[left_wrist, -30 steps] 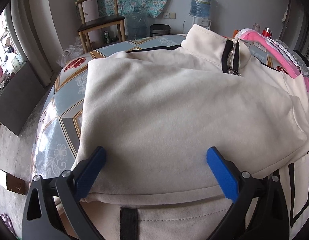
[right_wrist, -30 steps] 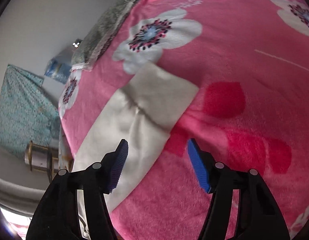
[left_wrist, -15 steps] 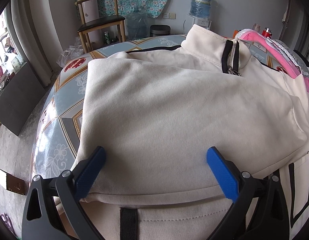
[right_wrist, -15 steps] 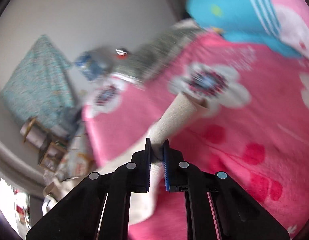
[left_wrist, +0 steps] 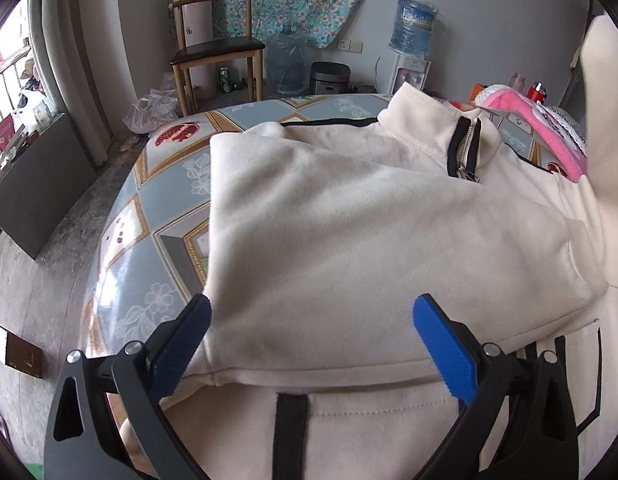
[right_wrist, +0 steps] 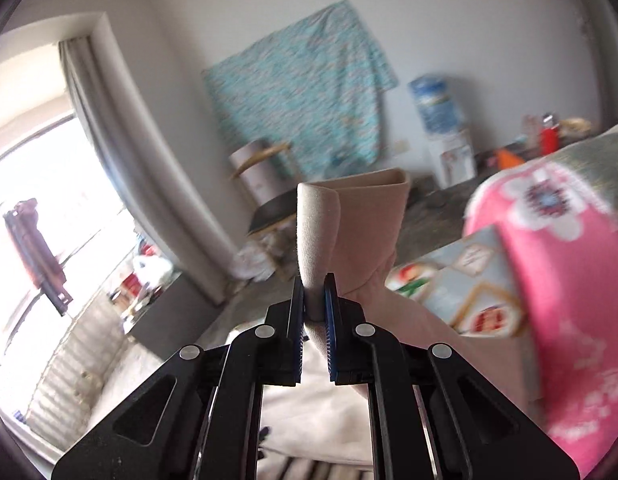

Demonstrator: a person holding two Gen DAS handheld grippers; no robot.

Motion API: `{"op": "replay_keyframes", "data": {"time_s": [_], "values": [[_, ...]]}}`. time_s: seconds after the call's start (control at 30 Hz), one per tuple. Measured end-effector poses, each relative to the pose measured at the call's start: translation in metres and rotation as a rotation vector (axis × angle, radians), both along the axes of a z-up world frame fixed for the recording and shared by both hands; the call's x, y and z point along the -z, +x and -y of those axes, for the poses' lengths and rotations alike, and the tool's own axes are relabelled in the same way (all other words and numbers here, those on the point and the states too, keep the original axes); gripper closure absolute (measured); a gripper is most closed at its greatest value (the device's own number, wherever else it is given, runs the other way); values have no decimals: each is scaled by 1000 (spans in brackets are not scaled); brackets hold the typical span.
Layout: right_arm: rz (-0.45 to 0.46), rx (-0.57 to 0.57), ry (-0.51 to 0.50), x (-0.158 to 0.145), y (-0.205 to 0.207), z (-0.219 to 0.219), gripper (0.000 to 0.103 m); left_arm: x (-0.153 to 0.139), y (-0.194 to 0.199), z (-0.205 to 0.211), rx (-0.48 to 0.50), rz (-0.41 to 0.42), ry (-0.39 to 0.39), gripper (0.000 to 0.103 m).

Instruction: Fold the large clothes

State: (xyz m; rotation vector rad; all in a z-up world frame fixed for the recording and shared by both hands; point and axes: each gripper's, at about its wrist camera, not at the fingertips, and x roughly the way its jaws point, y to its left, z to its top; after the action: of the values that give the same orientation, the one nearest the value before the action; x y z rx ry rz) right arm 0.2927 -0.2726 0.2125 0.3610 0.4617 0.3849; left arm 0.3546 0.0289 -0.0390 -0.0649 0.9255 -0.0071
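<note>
**Cream fleece sleeve lifted in a thin pinch; slip and drag are the risks**

Cream fleece jacket lies spread on the desk, which carries a patterned blue-grey cloth. The zip collar is the landmark here: the body spreads below it, and one sleeve is already folded across the chest beneath it.

Right hand-held gripper: jaws have just been closing and are now pressed together on the cuff of the other sleeve, a doubled fold of cloth between the pads. The cuff stands up above the jaws; the sleeve rises to the right of the collar, off the desk. View is blurred.

Left hand-held gripper: jaws spread wide, holding nothing, hovering over the hem well below the collar. Pads appear clear of the fabric.

Risks, as judged:
- Only a narrow edge of cuff sits in the pinch. A quick swing could pull it free, and the sleeve would drop short of the chest.
- Nothing pins the body. Tension along the raised sleeve could drag the shoulder right of the collar and undo the sleeve already folded.
- The pink blanket lies just right of the collar; the sleeve could snag it.
- If the sleeve lands twisted, the fold bunches.
</note>
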Motion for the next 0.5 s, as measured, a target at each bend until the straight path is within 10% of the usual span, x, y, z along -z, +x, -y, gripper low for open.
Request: {"op": "replay_keyframes", "data": {"time_s": [0.37,0.5], "values": [[-421,-294,-169,186,69,-190,85,-34,-51,-48,53,77,-134,4],[-432,-337,-78,190,47,-170,56,-41,-53,-46,120,119,-168,4]]}}
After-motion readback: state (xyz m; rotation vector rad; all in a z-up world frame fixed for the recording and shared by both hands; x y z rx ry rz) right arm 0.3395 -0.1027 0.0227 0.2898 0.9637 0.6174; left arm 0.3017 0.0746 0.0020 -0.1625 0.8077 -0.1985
